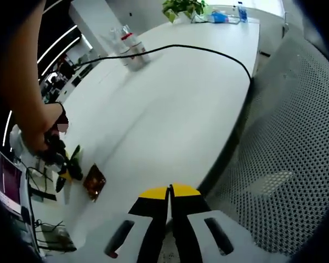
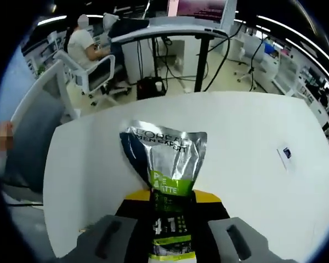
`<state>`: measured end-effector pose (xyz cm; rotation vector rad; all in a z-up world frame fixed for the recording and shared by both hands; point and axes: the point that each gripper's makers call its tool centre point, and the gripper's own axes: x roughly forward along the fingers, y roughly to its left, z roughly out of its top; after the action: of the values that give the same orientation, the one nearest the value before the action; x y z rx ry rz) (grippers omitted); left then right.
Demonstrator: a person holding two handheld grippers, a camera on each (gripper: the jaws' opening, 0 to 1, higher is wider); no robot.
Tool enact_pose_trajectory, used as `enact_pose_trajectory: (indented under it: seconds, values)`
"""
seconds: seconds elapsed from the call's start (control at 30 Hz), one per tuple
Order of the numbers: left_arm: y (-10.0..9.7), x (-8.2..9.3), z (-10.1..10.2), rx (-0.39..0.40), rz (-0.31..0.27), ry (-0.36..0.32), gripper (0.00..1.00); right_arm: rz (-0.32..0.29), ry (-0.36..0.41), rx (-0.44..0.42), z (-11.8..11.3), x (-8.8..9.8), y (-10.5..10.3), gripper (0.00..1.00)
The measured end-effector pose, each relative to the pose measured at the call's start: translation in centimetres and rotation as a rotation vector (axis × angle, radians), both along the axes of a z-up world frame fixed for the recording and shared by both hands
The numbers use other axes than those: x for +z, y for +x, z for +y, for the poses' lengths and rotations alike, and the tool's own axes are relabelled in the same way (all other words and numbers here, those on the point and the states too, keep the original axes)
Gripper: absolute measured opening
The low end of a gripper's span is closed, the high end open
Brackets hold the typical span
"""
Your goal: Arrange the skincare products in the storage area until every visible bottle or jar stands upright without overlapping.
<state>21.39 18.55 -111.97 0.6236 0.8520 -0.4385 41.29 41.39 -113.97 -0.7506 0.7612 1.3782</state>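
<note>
Silver foil skincare pouch with a green label (image 2: 167, 170) is clamped between my right gripper's (image 2: 167, 211) jaws, hanging above the white counter (image 2: 252, 164). My left gripper (image 1: 170, 200) has its jaws closed on nothing, just over that counter's edge.

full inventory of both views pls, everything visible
table: 1, white, under everything
cable: 1, black, across table
bottles: small cluster, clear and white, far side of table
plant: 1, green, far end of table
small packet: 1, dark reddish, near table edge
mesh chair: 1, grey, beside table
pouch: 1, silver with green label, between right jaws
seated person: 1, white top, background desk
left gripper: yellow-tipped, shut
right gripper: yellow-tipped, clamping pouch
</note>
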Motion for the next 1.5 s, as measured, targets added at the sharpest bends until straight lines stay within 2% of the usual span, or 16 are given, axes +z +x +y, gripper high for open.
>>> enact_pose_trajectory:
  seconds: [0.07, 0.13, 0.2, 0.3, 0.5, 0.57, 0.6, 0.7, 0.9, 0.97, 1.03, 1.17, 1.3, 1.37, 1.5]
  values:
    - [0.0, 0.0, 0.0, -0.001, 0.001, 0.000, 0.00, 0.002, 0.031, 0.006, 0.0, 0.7, 0.1, 0.00]
    - [-0.1, 0.0, 0.0, -0.003, 0.006, 0.002, 0.00, 0.046, -0.009, -0.025, -1.1, 0.6, -0.2, 0.00]
    - [0.0, -0.1, 0.0, -0.004, 0.005, 0.001, 0.00, -0.002, -0.009, 0.032, -1.9, 0.6, 0.0, 0.00]
    - [-0.1, -0.1, 0.0, -0.004, 0.008, 0.003, 0.00, 0.009, -0.012, 0.005, -3.5, 0.8, 0.1, 0.00]
    - [-0.1, 0.1, -0.1, -0.007, 0.004, 0.000, 0.00, -0.010, 0.072, -0.043, -6.6, 3.3, -0.1, 0.00]
    - [-0.1, 0.0, -0.2, -0.011, 0.006, -0.003, 0.00, -0.014, 0.098, -0.060, -8.1, 4.5, -0.5, 0.00]
    - [-0.1, 0.0, -0.2, -0.011, 0.007, -0.005, 0.00, -0.009, 0.141, -0.083, -8.8, 5.5, -0.8, 0.00]
    - [-0.1, 0.1, -0.3, -0.014, 0.004, -0.008, 0.01, -0.001, 0.188, -0.130, -11.3, 6.9, -1.5, 0.00]
    - [-0.1, 0.0, -0.7, -0.027, 0.010, -0.026, 0.04, 0.013, 0.280, -0.205, -16.9, 9.1, -4.3, 0.00]
    - [0.0, 0.3, -1.0, -0.033, 0.004, -0.050, 0.04, 0.039, 0.325, -0.263, -19.3, 9.8, -5.8, 0.00]
    - [0.1, 0.3, -1.2, -0.041, -0.003, -0.060, 0.06, 0.047, 0.331, -0.282, -21.0, 9.8, -6.9, 0.00]
    - [-0.3, -0.1, -1.6, -0.066, 0.023, -0.056, 0.05, 0.058, 0.349, -0.308, -24.2, 9.6, -9.5, 0.00]
    - [-0.3, -0.1, -1.9, -0.075, 0.028, -0.061, 0.05, 0.047, 0.356, -0.318, -26.5, 9.7, -11.5, 0.00]
    - [-0.6, -0.1, -2.2, -0.104, 0.041, -0.054, 0.06, 0.050, 0.388, -0.349, -27.5, 10.1, -12.4, 0.00]
    - [-0.2, 0.6, -2.7, -0.097, 0.027, -0.082, 0.08, 0.062, 0.422, -0.398, -29.1, 10.3, -13.6, 0.00]
